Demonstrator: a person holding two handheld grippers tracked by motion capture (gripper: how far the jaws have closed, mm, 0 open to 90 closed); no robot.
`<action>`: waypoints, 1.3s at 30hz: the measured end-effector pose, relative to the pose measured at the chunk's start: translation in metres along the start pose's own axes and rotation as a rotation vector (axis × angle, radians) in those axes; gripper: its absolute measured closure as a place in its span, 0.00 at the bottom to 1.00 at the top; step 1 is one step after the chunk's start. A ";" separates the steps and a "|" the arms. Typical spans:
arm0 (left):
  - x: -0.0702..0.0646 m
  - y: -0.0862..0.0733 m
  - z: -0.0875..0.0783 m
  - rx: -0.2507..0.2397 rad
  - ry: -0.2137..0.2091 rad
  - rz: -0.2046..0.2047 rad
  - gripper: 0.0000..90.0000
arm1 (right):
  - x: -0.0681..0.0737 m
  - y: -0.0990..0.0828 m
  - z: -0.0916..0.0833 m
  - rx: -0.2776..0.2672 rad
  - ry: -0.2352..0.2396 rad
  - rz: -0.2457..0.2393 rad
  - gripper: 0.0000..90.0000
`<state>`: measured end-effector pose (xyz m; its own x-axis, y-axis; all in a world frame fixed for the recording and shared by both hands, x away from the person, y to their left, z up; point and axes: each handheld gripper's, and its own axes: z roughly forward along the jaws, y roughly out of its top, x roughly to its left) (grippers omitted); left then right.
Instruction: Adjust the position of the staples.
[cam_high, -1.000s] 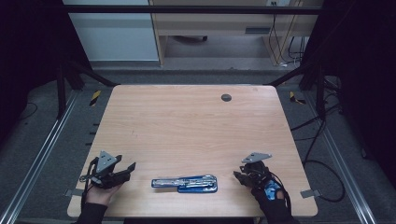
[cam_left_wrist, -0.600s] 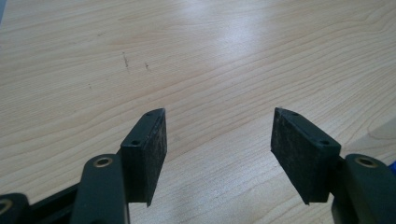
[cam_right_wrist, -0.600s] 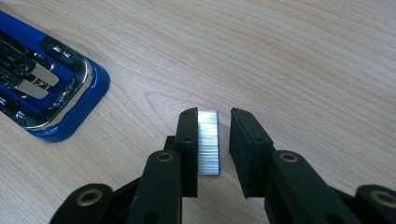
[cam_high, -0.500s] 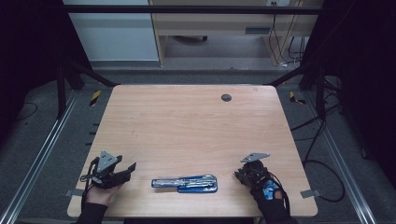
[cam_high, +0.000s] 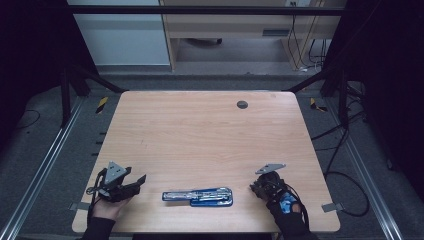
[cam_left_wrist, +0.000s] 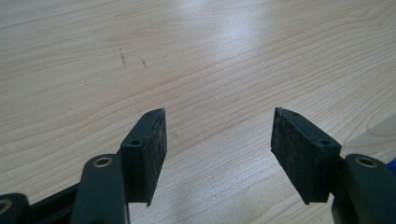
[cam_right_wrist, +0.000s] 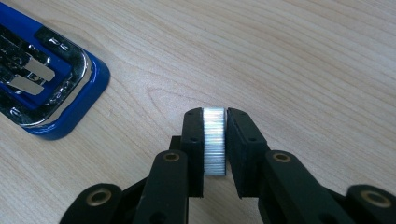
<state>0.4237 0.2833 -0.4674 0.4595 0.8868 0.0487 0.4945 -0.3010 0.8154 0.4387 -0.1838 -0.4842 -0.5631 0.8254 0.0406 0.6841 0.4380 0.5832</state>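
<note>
An opened blue and chrome stapler (cam_high: 197, 196) lies flat near the table's front edge, between the two hands. Its blue end (cam_right_wrist: 51, 93) sits to the upper left of my right gripper. My right gripper (cam_right_wrist: 215, 126) has just been closing and is shut on a short silver strip of staples (cam_right_wrist: 215, 140), pressed between both pads just above the wood. From above, that gripper (cam_high: 255, 187) rests right of the stapler. My left gripper (cam_left_wrist: 218, 135) stands open over bare wood with nothing between its pads, left of the stapler (cam_high: 139, 181).
The wooden table (cam_high: 200, 130) has a small dark round spot (cam_high: 242, 104) near its far edge. Dark metal frame rails run along both sides, and cables lie on the floor at the right.
The right gripper's jaws have drawn together from a wider stance onto the staple strip. Both hands have stayed where they were.
</note>
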 end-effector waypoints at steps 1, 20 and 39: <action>0.000 0.000 0.000 0.000 0.000 0.000 0.40 | 0.000 0.000 0.000 0.002 0.001 0.001 0.86; -0.001 0.000 0.001 0.008 -0.009 0.007 0.40 | -0.002 0.012 -0.021 -0.083 0.114 -0.129 0.87; -0.003 0.000 0.003 0.020 -0.014 0.019 0.40 | 0.007 0.046 -0.035 -0.157 0.289 -0.289 0.87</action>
<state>0.4245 0.2799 -0.4692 0.4787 0.8762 0.0560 0.5003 -0.3246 0.8027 0.4500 -0.1700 -0.4286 -0.8430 0.5333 0.0701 0.4133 0.5587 0.7190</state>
